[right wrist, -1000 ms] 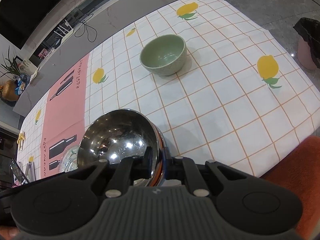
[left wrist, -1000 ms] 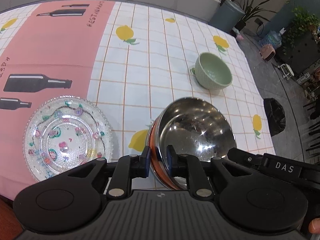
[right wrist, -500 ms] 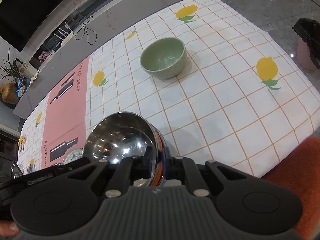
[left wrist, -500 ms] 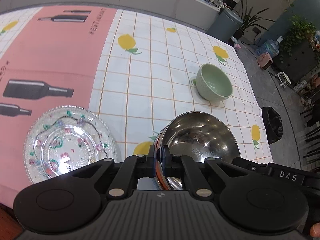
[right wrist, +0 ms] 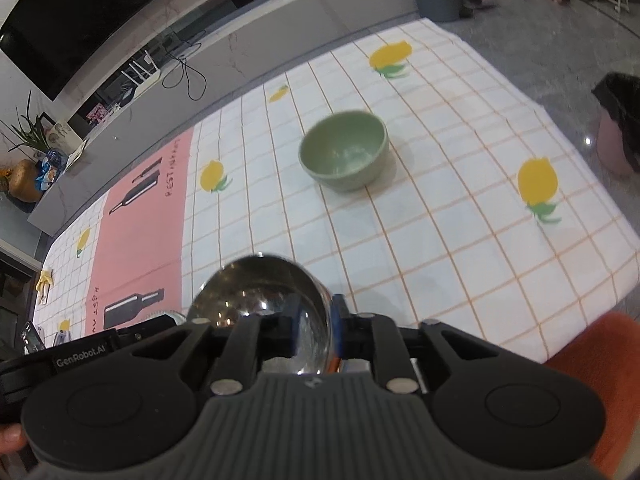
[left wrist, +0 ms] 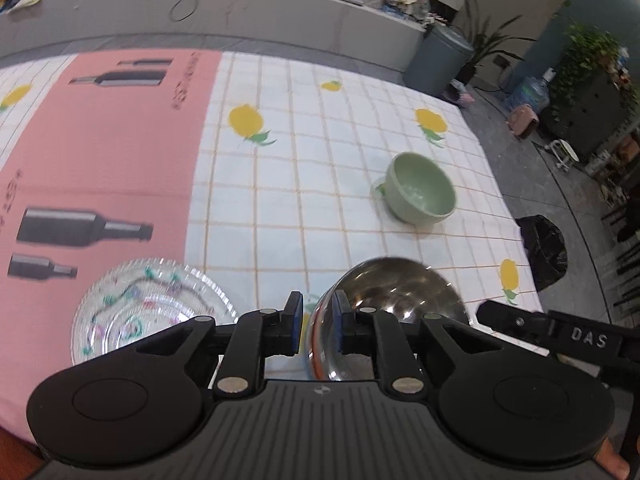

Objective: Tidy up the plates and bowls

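Checked lemon cloth w/ a pink bottle-print strip covers the tabletop (left wrist: 304, 184). Left tool (left wrist: 316, 322): jaws a bit apart, straddling the steel bowl (left wrist: 394, 292) rim, grip looks loose. Right tool (right wrist: 314, 322): narrow, clamped on the opposite rim. Bowl seems held up between both. Thin, stiff, light, but slick, so pinch the rim wall square. Glass plate (left wrist: 148, 316) at 9 o'clock, fragile. Green bowl (right wrist: 344, 156) at 12–1 o'clock, probably ceramic, heavier, chippable.
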### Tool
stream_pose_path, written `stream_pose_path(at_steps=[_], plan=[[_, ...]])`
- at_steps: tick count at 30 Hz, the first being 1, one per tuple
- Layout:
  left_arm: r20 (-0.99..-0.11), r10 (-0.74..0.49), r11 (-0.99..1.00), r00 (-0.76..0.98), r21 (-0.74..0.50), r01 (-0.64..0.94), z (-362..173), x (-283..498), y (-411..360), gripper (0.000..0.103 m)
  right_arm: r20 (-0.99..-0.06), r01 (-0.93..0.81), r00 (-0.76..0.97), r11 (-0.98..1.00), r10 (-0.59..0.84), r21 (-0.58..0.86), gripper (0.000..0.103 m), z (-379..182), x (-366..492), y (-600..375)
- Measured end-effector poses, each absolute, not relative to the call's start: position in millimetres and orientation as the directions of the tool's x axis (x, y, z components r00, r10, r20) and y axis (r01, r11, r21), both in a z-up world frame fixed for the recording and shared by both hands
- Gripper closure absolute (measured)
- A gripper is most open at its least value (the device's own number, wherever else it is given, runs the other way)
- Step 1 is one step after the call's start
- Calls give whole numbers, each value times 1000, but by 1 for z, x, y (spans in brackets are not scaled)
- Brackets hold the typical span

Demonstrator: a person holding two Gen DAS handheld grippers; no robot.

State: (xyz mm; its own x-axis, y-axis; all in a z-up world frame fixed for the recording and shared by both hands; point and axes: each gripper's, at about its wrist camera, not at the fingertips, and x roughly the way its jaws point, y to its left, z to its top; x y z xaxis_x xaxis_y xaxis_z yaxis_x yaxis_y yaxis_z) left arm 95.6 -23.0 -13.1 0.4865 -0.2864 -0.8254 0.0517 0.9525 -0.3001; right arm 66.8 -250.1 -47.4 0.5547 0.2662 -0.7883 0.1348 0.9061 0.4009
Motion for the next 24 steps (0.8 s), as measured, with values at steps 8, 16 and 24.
stream_pose_path(at_steps=[8, 16, 24], plan=[[-826, -303, 953, 476, -262, 151, 8, 125, -46, 86, -784, 137, 575, 918, 233, 373, 73, -38, 92, -260], [-866, -325, 934, 380, -230, 275, 9, 176, -85, 86, -823, 168, 543, 939, 167, 301, 69, -46, 137, -273], [-895, -359, 912, 265, -276, 304, -17, 239, -110, 82, -854, 187, 502, 946, 139, 264, 67, -61, 189, -286]])
